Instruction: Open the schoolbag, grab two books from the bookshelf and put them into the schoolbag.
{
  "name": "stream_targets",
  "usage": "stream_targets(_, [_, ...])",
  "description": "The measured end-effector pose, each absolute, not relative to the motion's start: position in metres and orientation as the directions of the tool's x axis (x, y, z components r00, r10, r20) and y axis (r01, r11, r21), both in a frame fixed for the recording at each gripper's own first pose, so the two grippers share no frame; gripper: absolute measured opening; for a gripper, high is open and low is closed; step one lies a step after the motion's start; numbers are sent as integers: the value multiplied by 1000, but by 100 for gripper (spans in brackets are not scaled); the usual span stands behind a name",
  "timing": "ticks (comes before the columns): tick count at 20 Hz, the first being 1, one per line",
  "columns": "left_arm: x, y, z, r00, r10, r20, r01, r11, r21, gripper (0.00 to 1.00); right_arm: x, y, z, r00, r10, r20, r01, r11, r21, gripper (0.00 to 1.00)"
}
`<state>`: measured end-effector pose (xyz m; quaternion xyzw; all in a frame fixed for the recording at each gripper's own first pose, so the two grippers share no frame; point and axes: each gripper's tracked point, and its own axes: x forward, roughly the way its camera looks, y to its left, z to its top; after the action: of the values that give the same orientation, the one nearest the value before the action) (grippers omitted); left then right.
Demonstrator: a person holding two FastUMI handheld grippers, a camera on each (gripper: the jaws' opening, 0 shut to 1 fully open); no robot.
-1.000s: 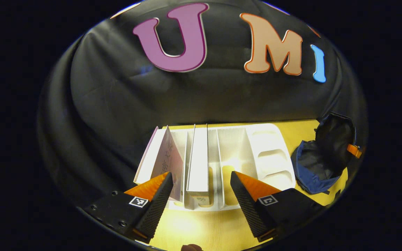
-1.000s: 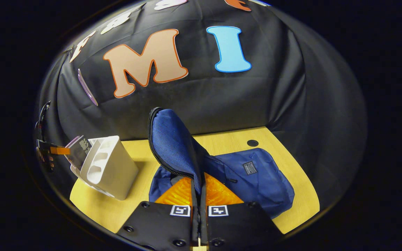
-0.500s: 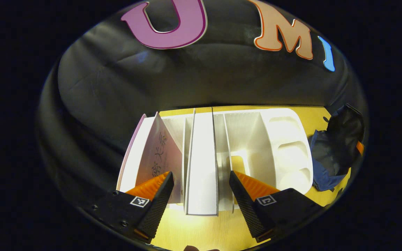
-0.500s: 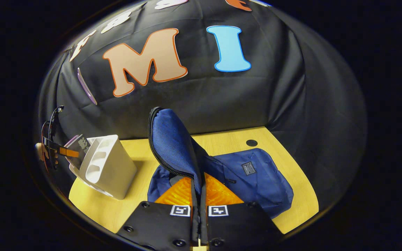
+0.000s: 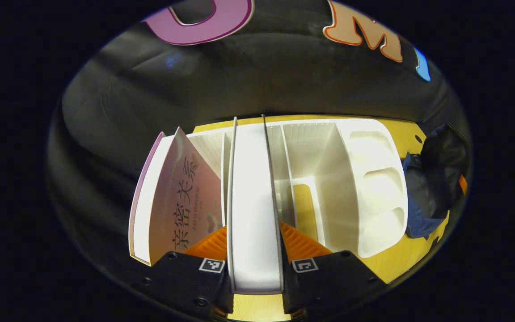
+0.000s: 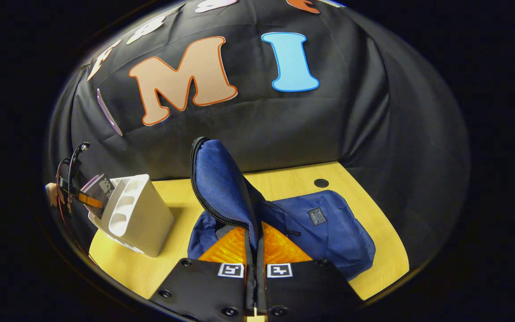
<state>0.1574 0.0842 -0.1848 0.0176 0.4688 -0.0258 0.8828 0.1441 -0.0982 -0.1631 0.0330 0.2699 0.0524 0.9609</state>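
My left gripper is clamped on the white book, one finger flat on each face, book upright in the second slot of the white bookshelf. At 9 o'clock of it, in the end slot, the pink book leans outward; cover has large Chinese characters, not reading them off. At 3 o'clock of the white book the next slots show only the rack's own walls and the yellow table through a cut-out. The schoolbag sits at 3 o'clock of the rack, near but apart, dark lining showing. My right gripper is pinched tight on the schoolbag's flap, holding it upright with the zipper edge at 12 o'clock; the bag body lies on the table at 3 o'clock of the fingers, small dark label patch on it, text too small. In the right gripper view the rack sits at 9 o'clock, with the other gripper and a hand behind it.
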Motion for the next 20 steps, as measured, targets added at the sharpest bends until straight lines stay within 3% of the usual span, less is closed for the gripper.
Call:
stream_targets(5, [154, 82, -182, 551, -44, -834, 77, 997, -2, 38, 144, -99, -163, 846, 120, -519, -84, 992, 92, 2])
stream_targets(9, [149, 89, -176, 557, -48, -829, 73, 997, -9, 38, 144, -98, -162, 847, 117, -519, -80, 992, 93, 5])
stream_targets(20, [145, 109, -132, 626, -85, -775, 3, 994, -106, 35, 143, -100, -164, 844, 102, -527, -64, 994, 89, 5])
